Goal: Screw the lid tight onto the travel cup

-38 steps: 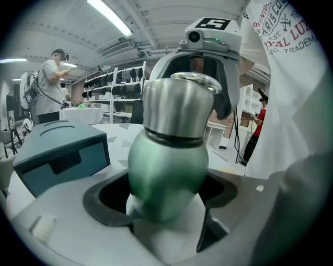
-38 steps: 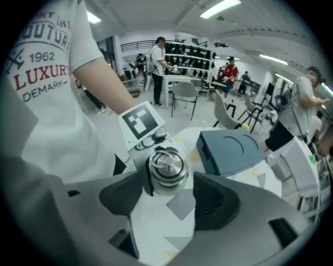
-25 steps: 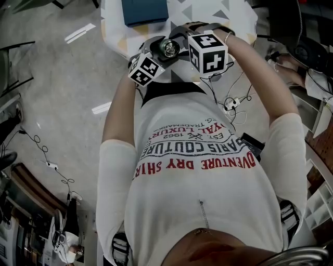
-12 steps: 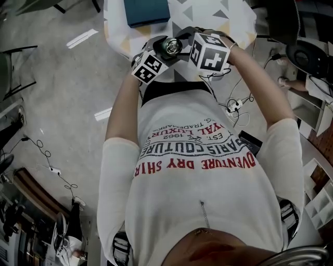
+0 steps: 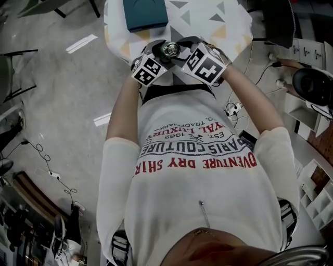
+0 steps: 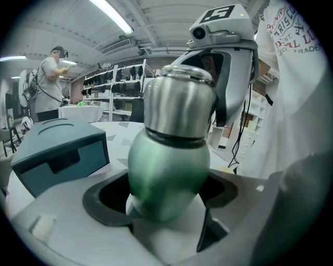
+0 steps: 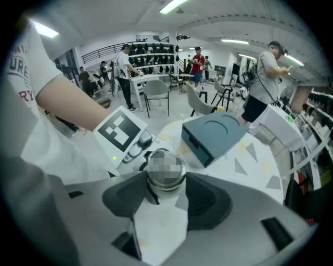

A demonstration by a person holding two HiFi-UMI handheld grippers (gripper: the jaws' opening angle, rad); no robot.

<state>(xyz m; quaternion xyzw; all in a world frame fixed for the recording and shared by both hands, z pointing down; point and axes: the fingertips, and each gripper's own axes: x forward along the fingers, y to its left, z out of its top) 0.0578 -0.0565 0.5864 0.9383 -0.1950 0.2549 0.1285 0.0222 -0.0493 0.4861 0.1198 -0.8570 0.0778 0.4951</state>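
Note:
The travel cup has a green body [image 6: 165,171] and a steel lid [image 6: 179,104] sitting on its neck. My left gripper [image 6: 166,205] is shut on the lower green body and holds the cup up above the table's near edge. My right gripper [image 7: 165,183] comes at the lid [image 7: 165,167] from the top, its dark pads [image 7: 208,200] pressed on the lid's two sides. In the head view the lid [image 5: 169,49] shows as a shiny disc between the left gripper [image 5: 157,57] and the right gripper [image 5: 182,49], close to my chest.
A teal box [image 5: 147,13] lies on the white table with grey and yellow triangles [image 5: 208,15], just beyond the cup. Cables and a plug [image 5: 234,107] lie on the floor at my right. People stand among chairs and shelves far behind.
The right gripper's marker cube has turned and dropped slightly around the lid. Both grippers and the cup stay together in front of my chest, shifted only a little.

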